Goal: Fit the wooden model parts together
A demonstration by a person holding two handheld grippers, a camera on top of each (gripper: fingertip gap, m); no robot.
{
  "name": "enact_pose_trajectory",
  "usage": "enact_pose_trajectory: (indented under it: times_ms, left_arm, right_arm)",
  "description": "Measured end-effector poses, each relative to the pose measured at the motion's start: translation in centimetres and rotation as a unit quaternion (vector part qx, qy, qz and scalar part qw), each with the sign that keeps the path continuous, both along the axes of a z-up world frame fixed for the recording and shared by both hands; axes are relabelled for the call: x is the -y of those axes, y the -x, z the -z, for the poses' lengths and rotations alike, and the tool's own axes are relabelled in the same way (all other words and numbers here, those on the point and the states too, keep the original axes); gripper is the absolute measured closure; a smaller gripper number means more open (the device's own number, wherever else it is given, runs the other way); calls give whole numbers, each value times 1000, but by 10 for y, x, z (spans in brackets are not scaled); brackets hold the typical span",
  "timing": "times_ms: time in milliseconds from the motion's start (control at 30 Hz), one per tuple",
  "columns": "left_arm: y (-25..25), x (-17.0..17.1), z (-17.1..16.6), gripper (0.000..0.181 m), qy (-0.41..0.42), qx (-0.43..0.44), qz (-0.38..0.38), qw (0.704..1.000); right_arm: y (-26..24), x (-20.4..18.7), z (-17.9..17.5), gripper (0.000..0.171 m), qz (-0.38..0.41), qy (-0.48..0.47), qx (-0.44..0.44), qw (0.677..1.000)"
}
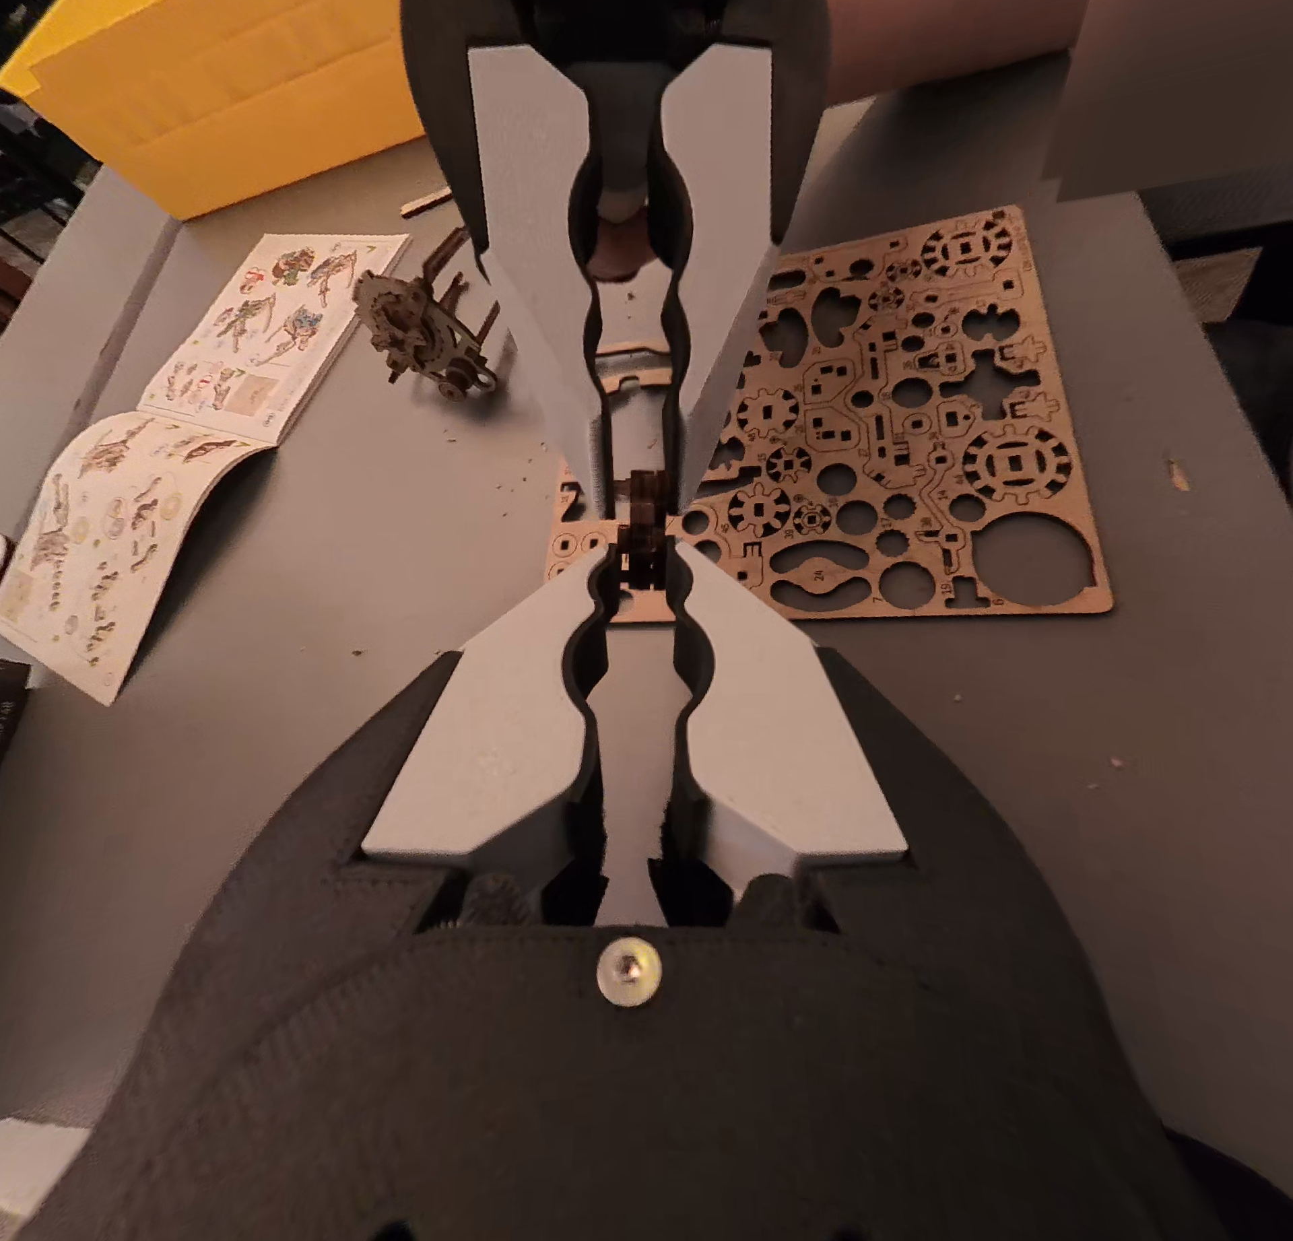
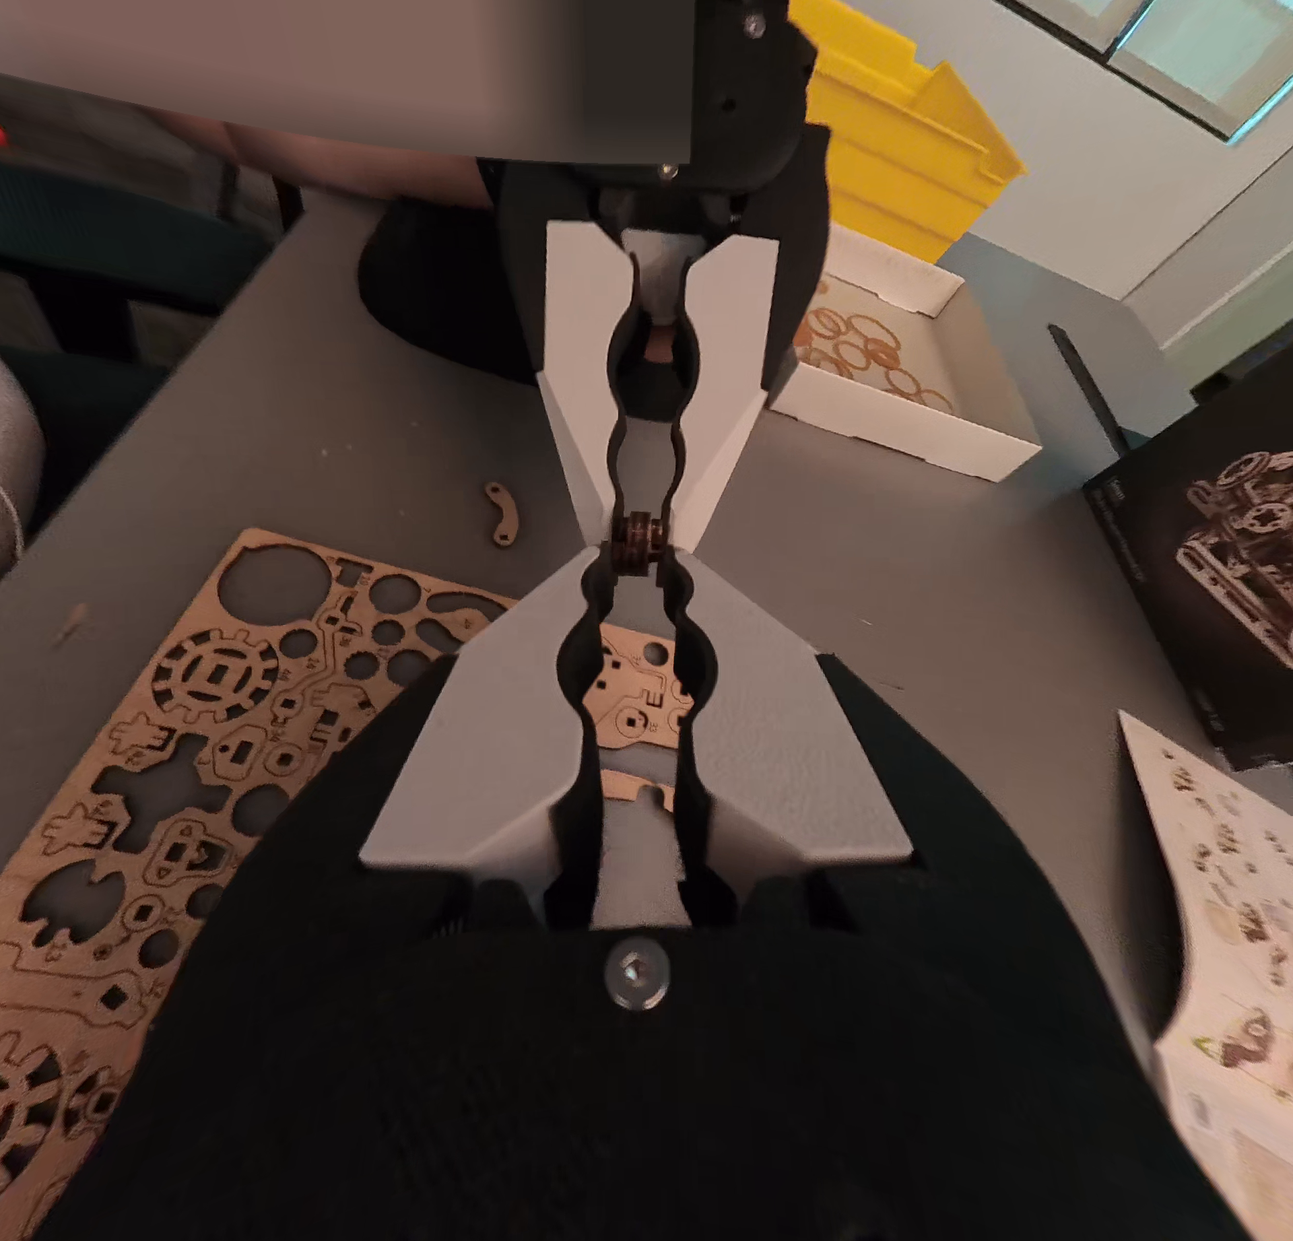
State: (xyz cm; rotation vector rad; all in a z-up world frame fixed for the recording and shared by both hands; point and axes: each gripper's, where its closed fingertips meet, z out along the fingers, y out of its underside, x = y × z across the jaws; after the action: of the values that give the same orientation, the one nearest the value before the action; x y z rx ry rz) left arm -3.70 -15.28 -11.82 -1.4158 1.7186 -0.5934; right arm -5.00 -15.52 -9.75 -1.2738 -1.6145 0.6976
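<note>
Both claws (image 1: 638, 564) (image 2: 633, 564) pinch one wooden part (image 1: 642, 532).

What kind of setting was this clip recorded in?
Most likely an indoor hobby or lab worktable set up for kit building. A grey table carries a laser-cut wooden parts sheet, an open instruction booklet and a half-built wooden model, with a yellow bin behind.

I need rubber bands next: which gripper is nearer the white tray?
Left. The left gripper is right beside the white tray; the right gripper meets it tip to tip at the wooden part, farther back.
</note>
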Motion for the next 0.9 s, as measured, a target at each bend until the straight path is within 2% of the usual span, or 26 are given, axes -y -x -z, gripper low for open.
enact_pose_trajectory:
  times_ms: [267,600,900]
  left_arm:
    - [-2,9,-10,171,56,26,13,998]
    - [-1,11,-2,170,70,9,19,997]
    - [-2,10,-4,171,80,15,14,997]
  right_arm:
    - [1,8,-12,160,-26,11,-43,999]
    - [2,11,-4,160,-32,42,-20,998]
    - [2,6,-6,159,-27,77,-38,996]
